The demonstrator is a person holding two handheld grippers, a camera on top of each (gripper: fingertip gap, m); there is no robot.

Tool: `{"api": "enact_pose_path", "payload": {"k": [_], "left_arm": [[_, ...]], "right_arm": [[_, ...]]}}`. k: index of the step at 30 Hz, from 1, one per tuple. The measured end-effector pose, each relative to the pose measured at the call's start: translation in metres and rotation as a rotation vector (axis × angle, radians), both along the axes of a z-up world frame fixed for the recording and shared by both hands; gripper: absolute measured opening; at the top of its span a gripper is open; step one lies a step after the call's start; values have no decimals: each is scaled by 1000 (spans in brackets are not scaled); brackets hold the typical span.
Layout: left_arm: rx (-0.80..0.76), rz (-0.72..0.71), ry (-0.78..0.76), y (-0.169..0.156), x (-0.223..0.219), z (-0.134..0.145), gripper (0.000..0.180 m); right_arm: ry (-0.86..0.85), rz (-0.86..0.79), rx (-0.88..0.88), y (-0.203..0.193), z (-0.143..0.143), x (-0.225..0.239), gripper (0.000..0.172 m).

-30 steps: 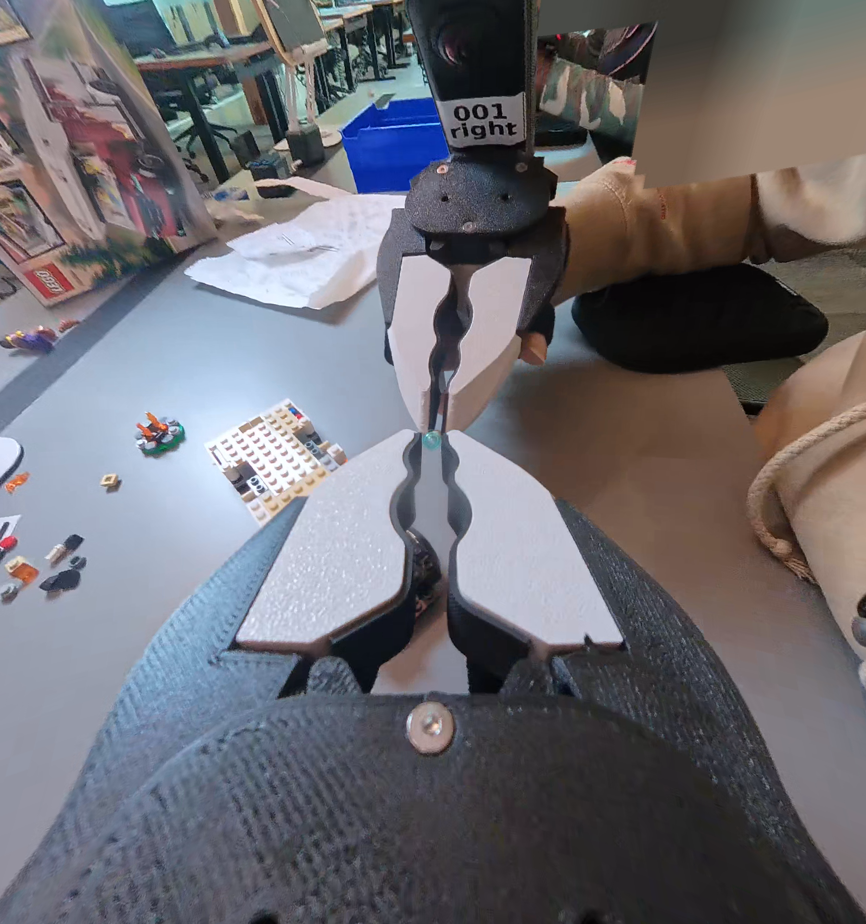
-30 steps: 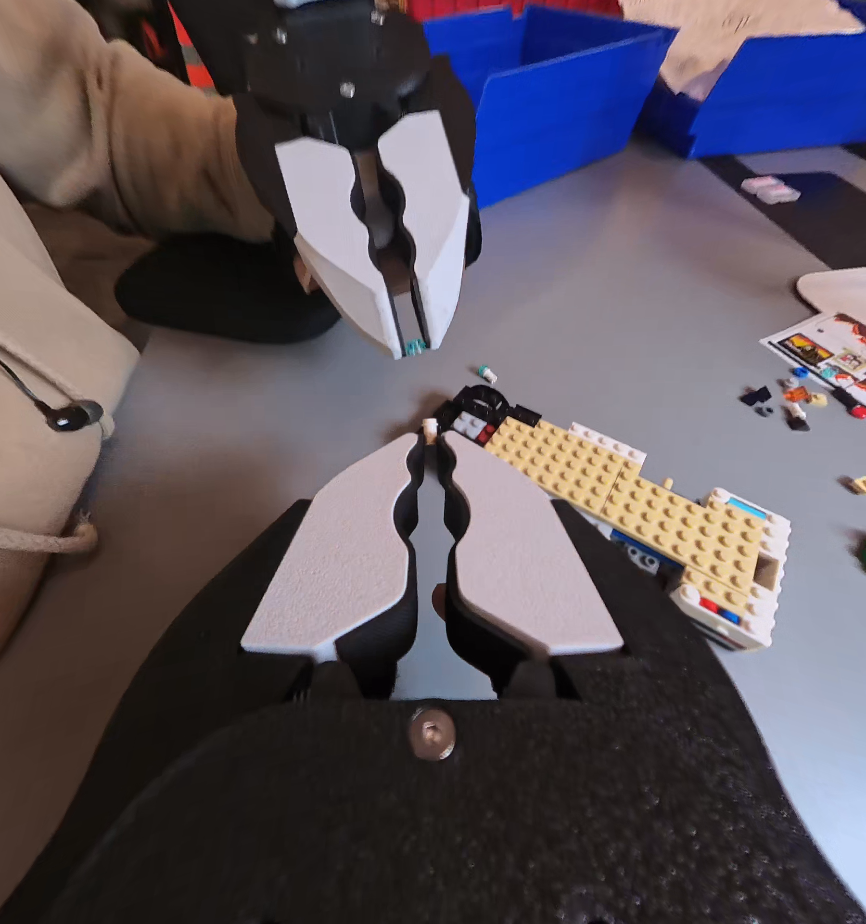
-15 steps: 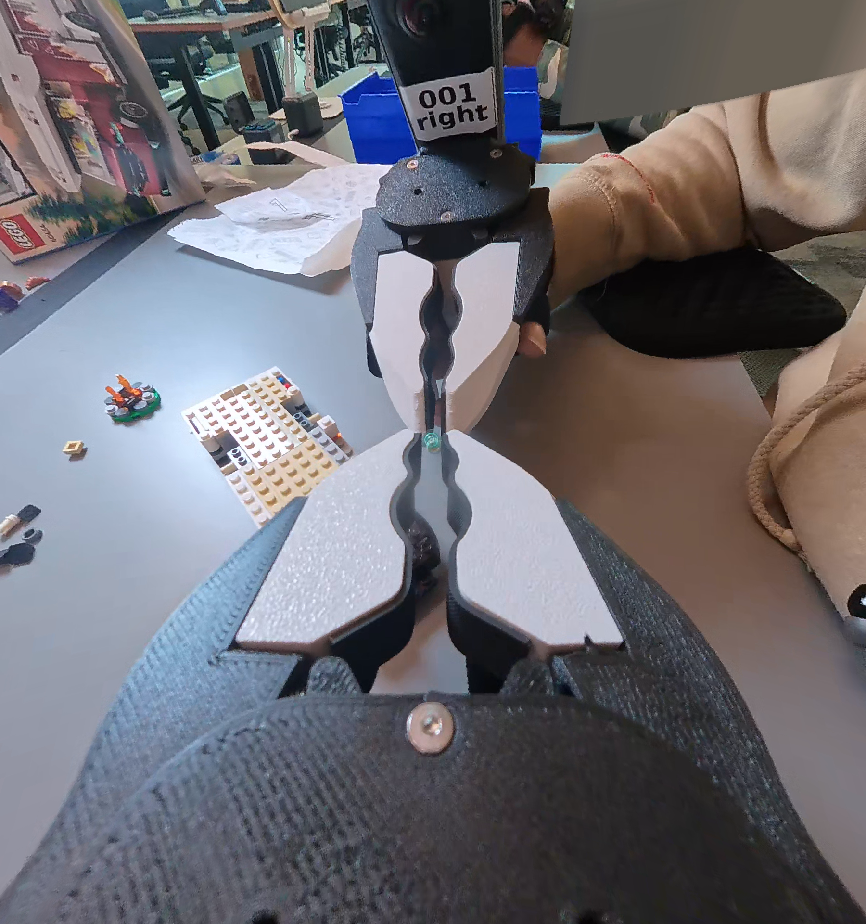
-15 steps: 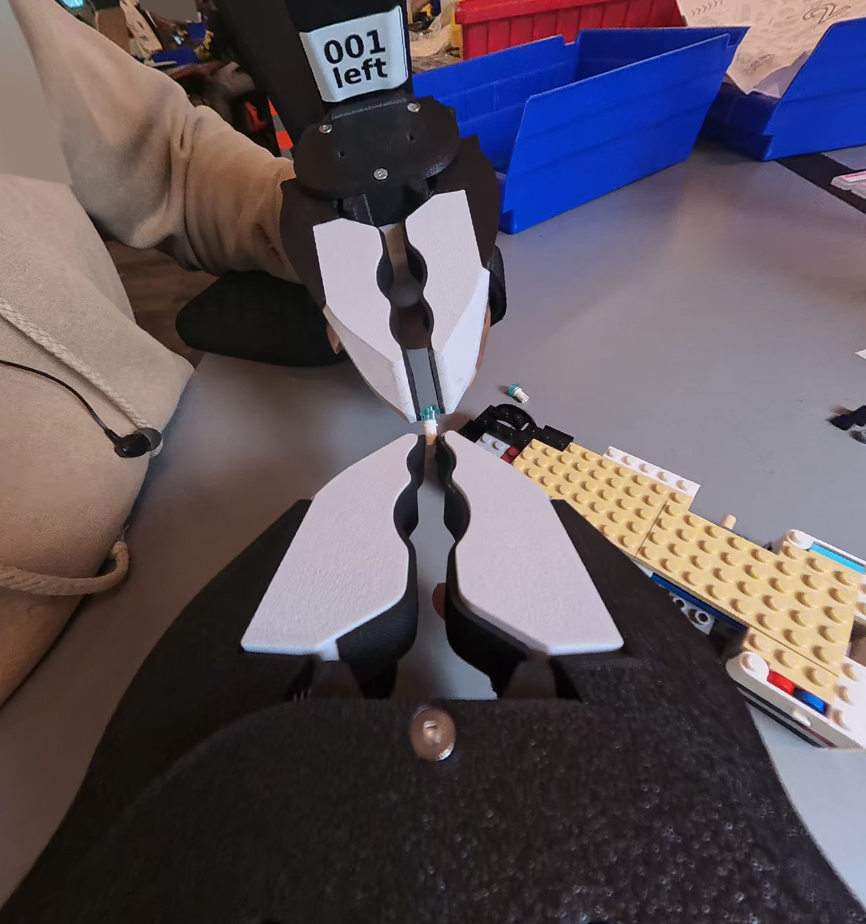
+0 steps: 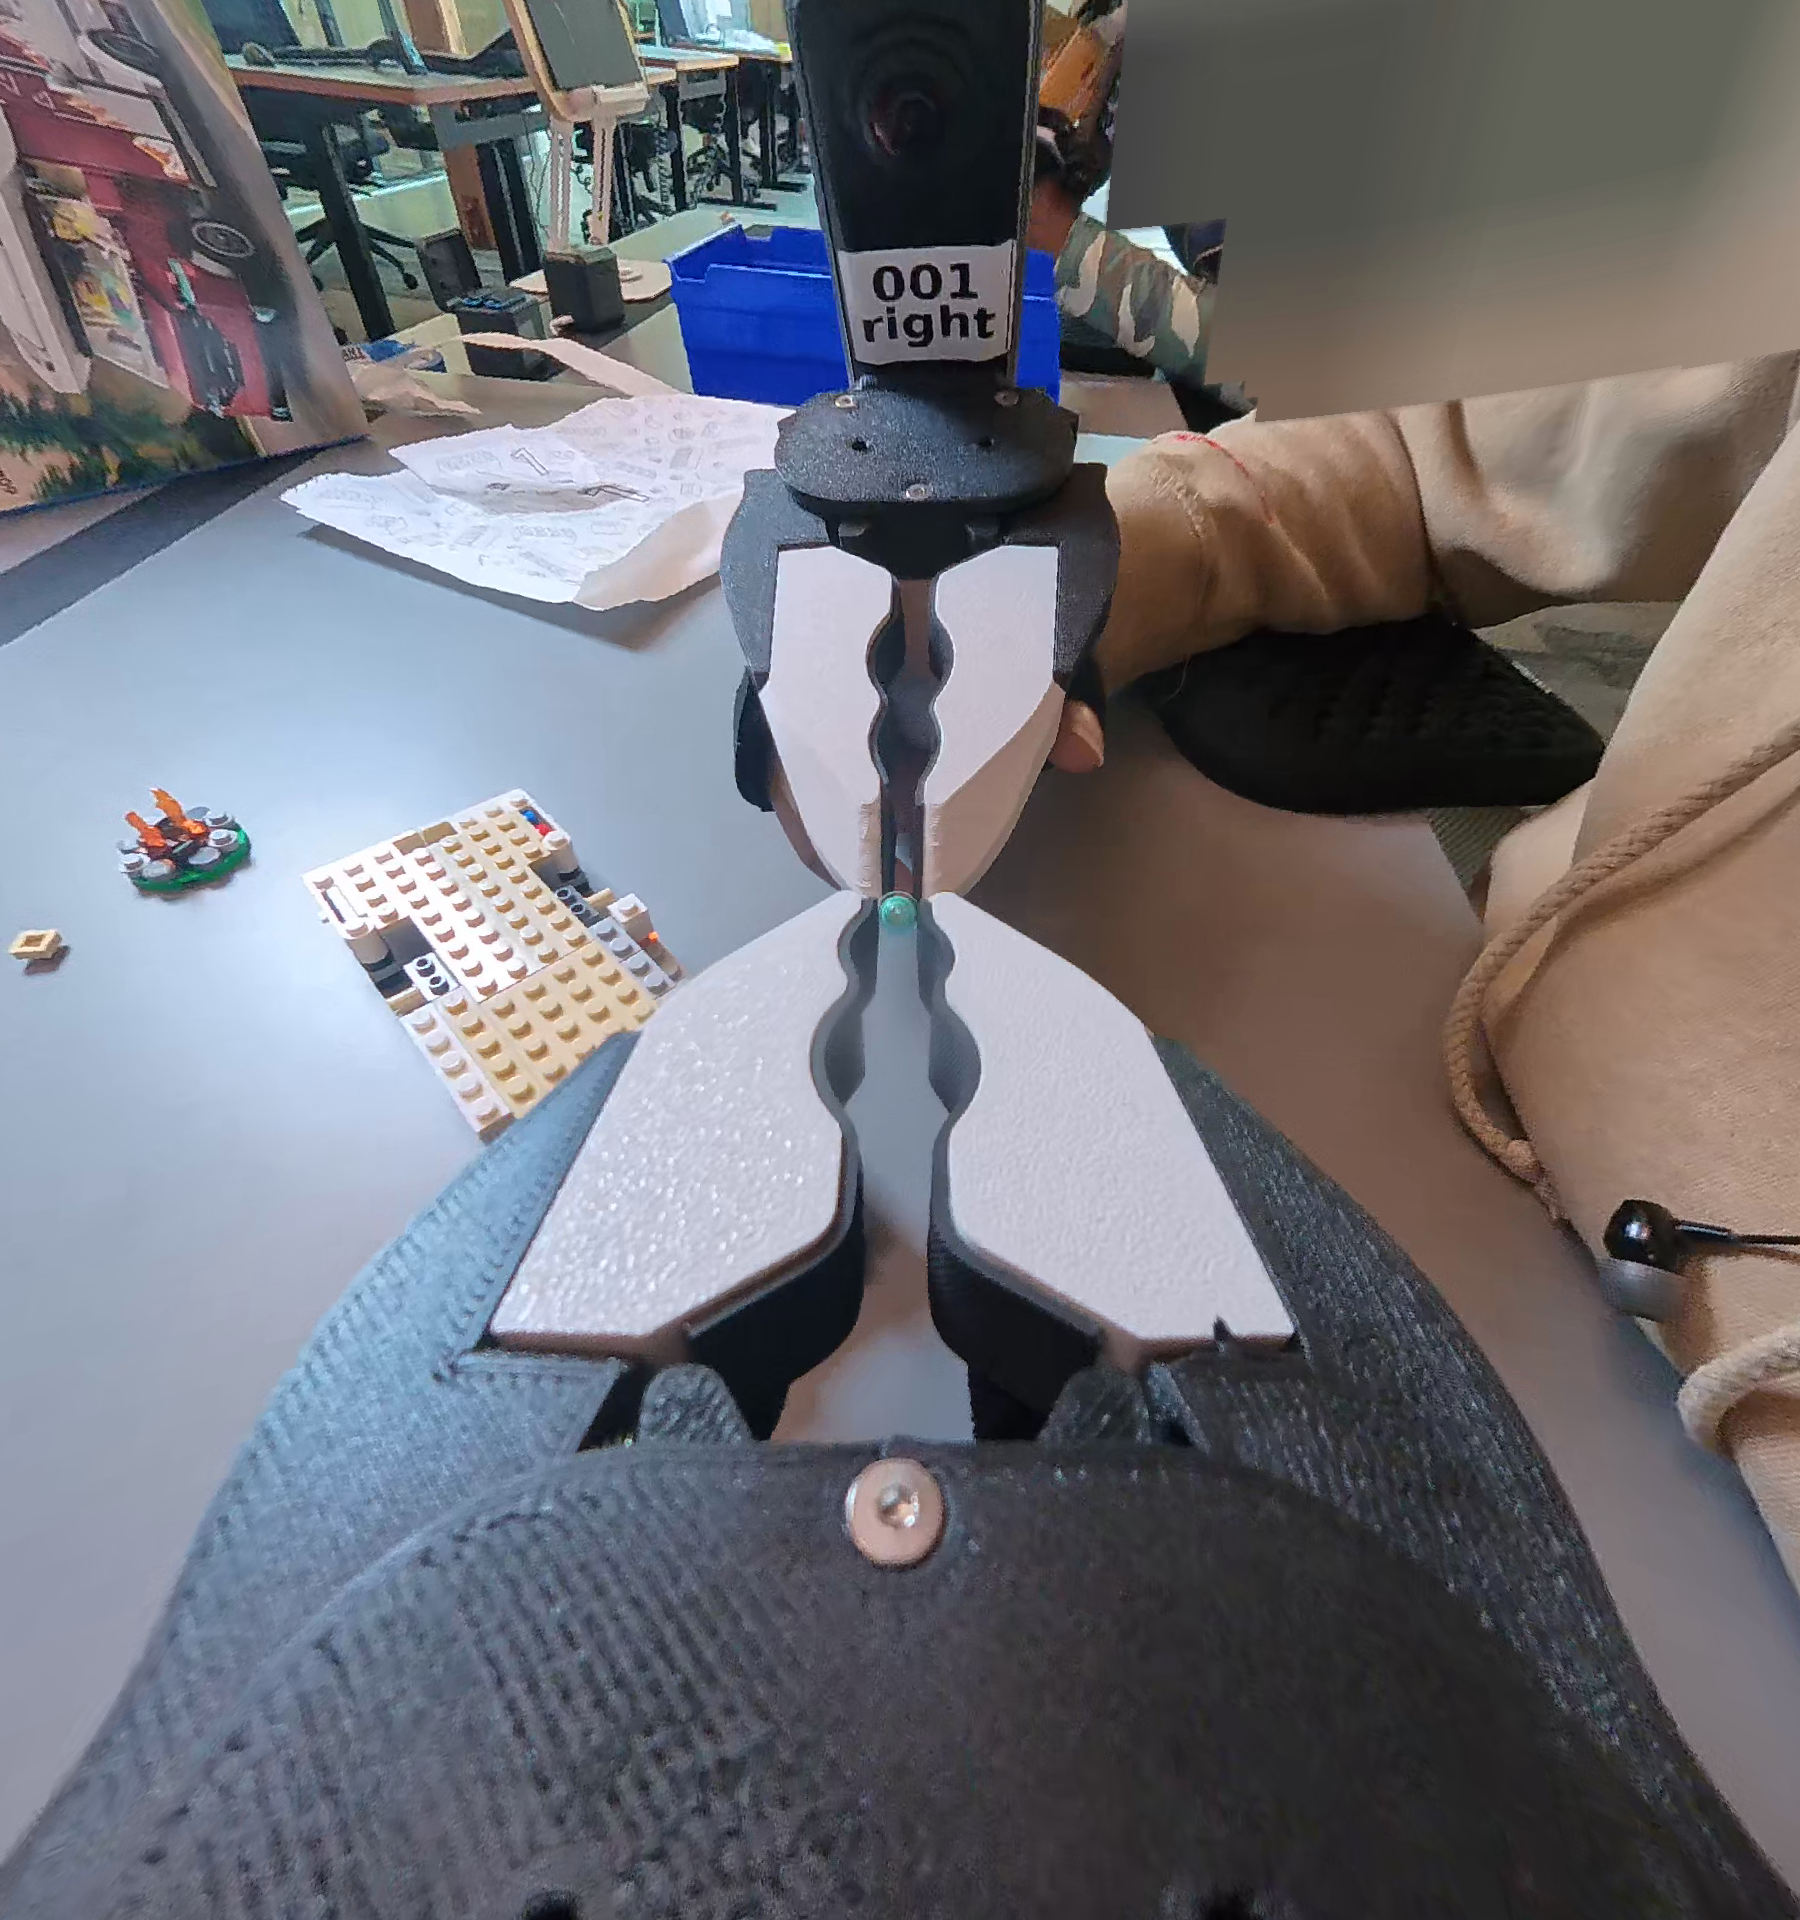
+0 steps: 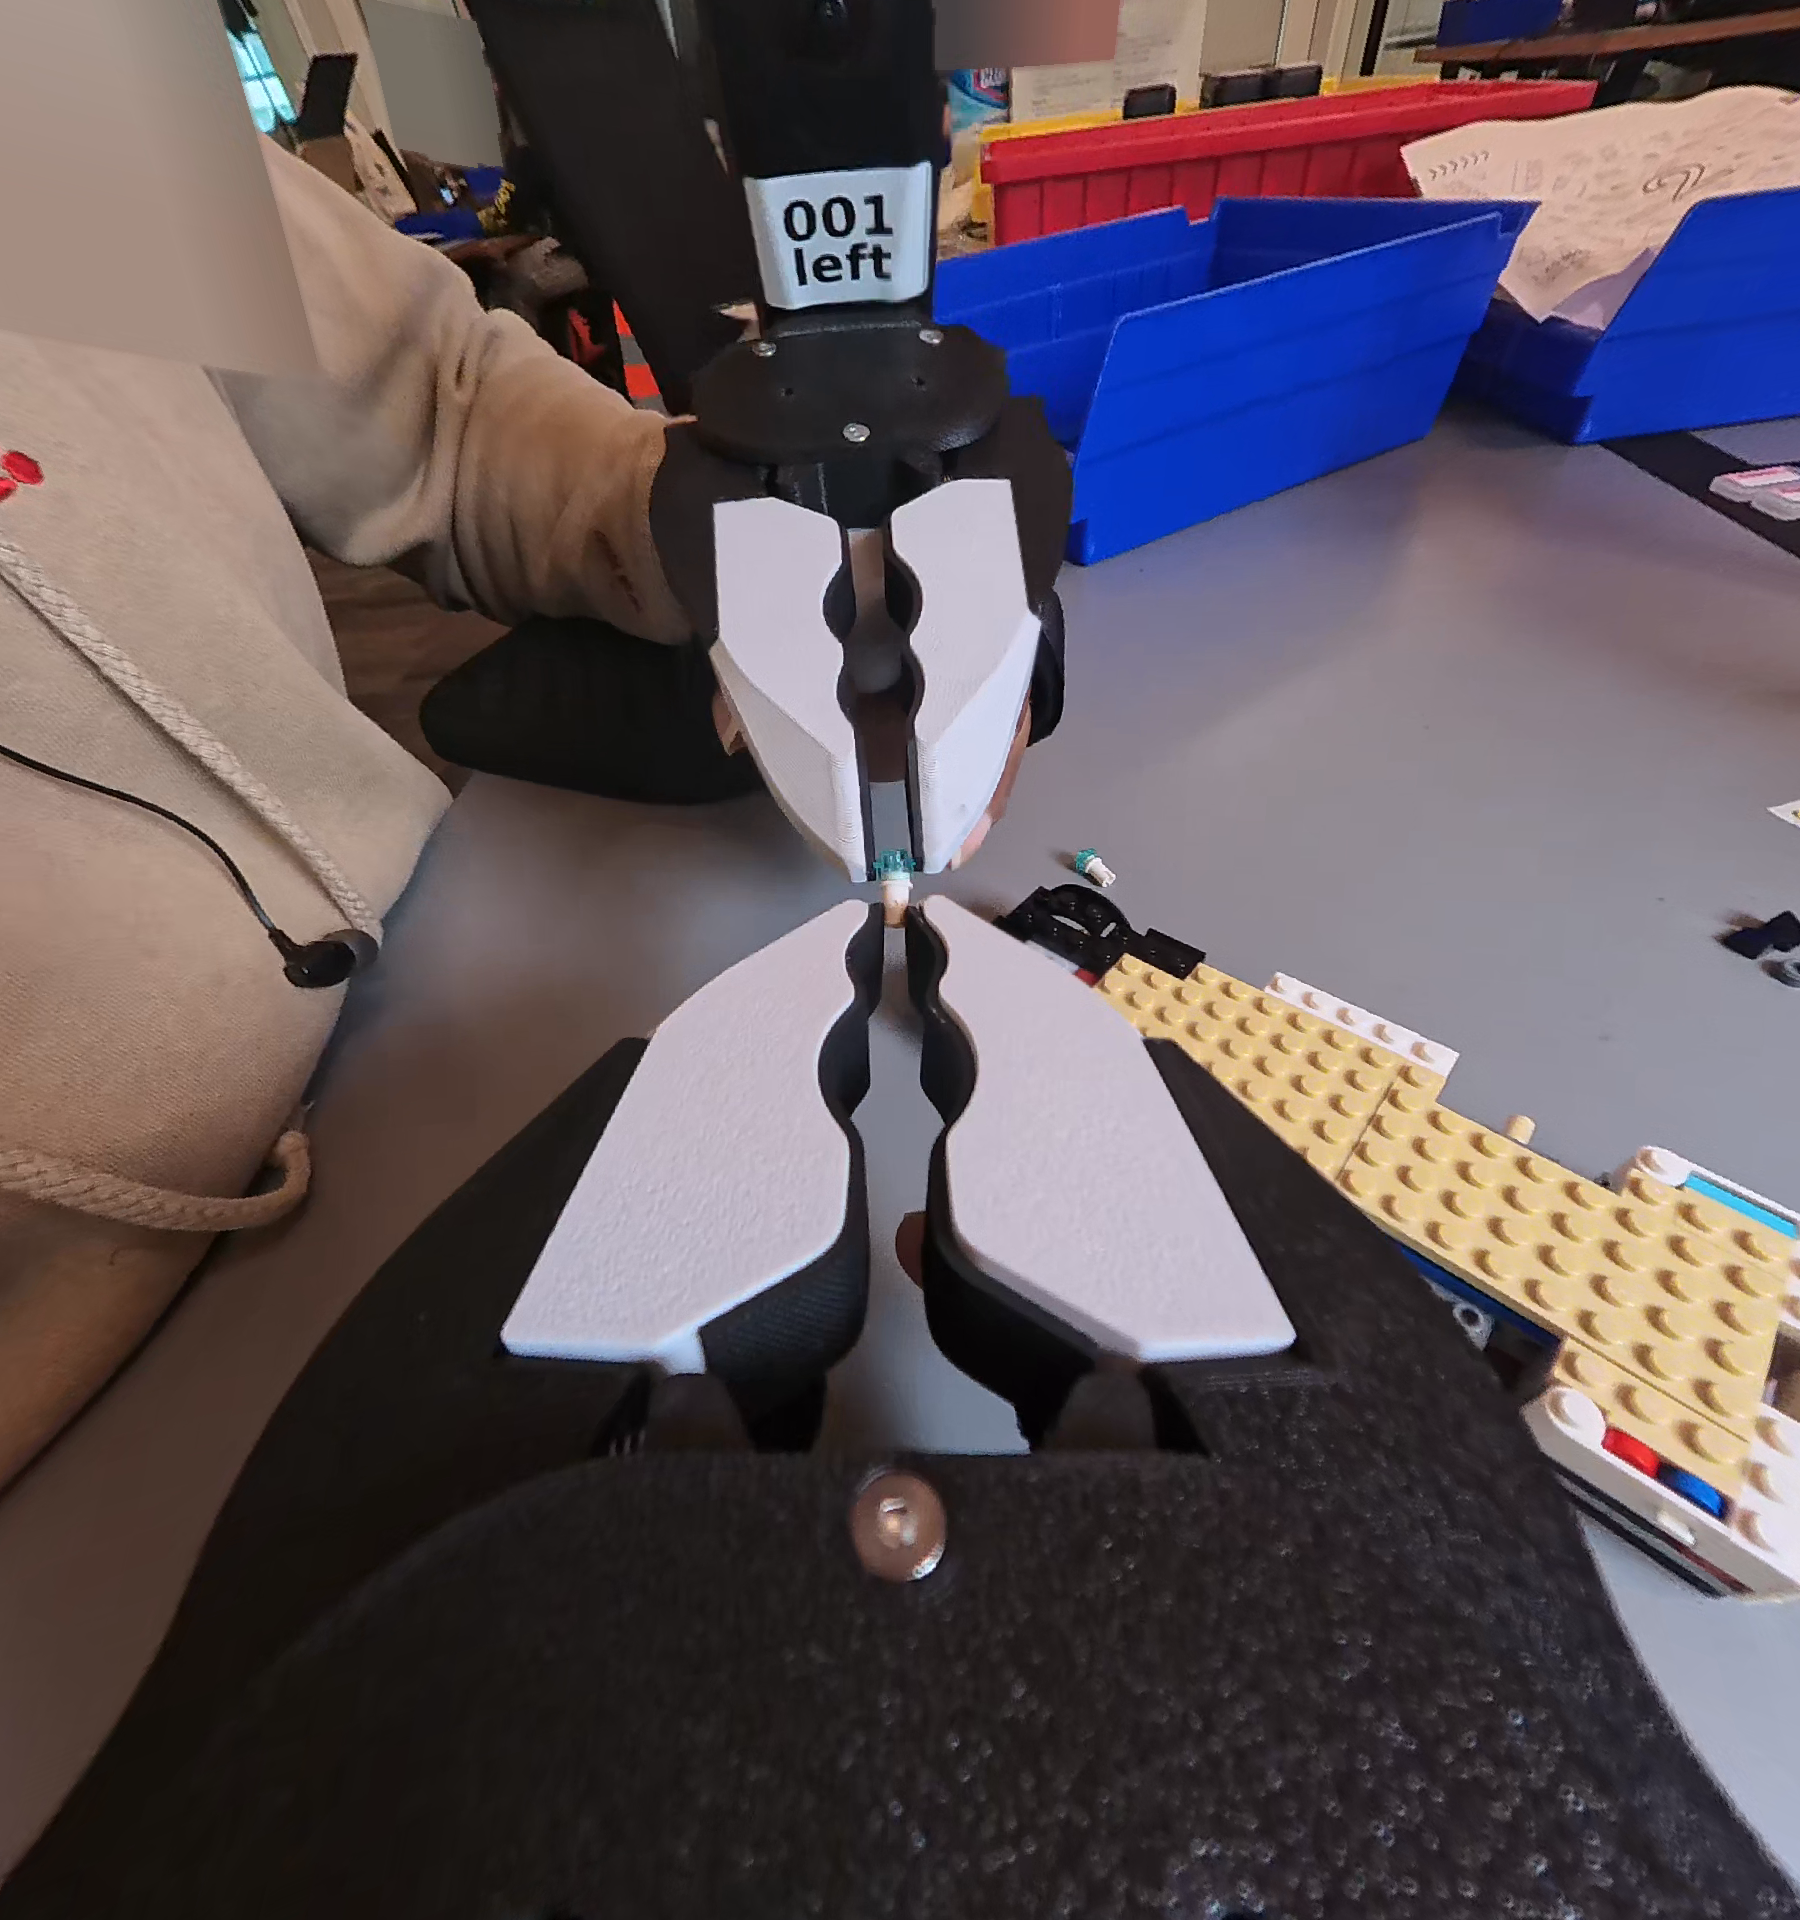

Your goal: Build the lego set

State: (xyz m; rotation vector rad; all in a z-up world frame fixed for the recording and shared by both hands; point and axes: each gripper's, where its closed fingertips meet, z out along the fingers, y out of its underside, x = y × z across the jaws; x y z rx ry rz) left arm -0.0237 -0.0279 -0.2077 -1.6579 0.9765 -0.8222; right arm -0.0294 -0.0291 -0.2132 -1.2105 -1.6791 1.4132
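Observation:
My left gripper is shut on a tiny clear teal piece pinched at its fingertips. My right gripper is shut on a small cream-white peg that sticks out past its tips. The two grippers point at each other tip to tip above the grey table. The peg's end meets the teal piece held by the left gripper. In the left wrist view the right gripper stands just beyond the teal piece, and the peg is hidden there.
A tan studded brick build lies right of my right gripper and also shows in the left wrist view. A loose teal-and-white piece lies near it. Blue bins, a white paper bag, a small campfire build and a person's beige hoodie surround.
The two grippers have closed the gap between them, each keeping its piece. The peg now meets the teal piece, where a second ago they were apart.

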Motion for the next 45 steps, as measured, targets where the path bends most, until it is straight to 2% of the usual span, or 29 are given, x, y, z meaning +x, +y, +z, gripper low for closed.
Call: {"api": "enact_pose_path", "payload": {"k": [11, 24, 34, 40, 45], "left_arm": [[-60, -37, -117, -3, 6, 10, 7], [-65, -31, -145, 0, 9, 18, 7], [-8, -12, -129, 0, 9, 23, 11], [60, 15, -103, 2, 5, 28, 15], [304, 118, 94, 10, -1, 36, 27]], "right_arm": [[60, 9, -22, -5, 8, 2, 4], [103, 6, -76, -3, 16, 4, 4], [122, -1, -78, -3, 18, 3, 4], [129, -5, -104, -1, 21, 3, 4], [184, -8, -267, 7, 40, 6, 4]]}}
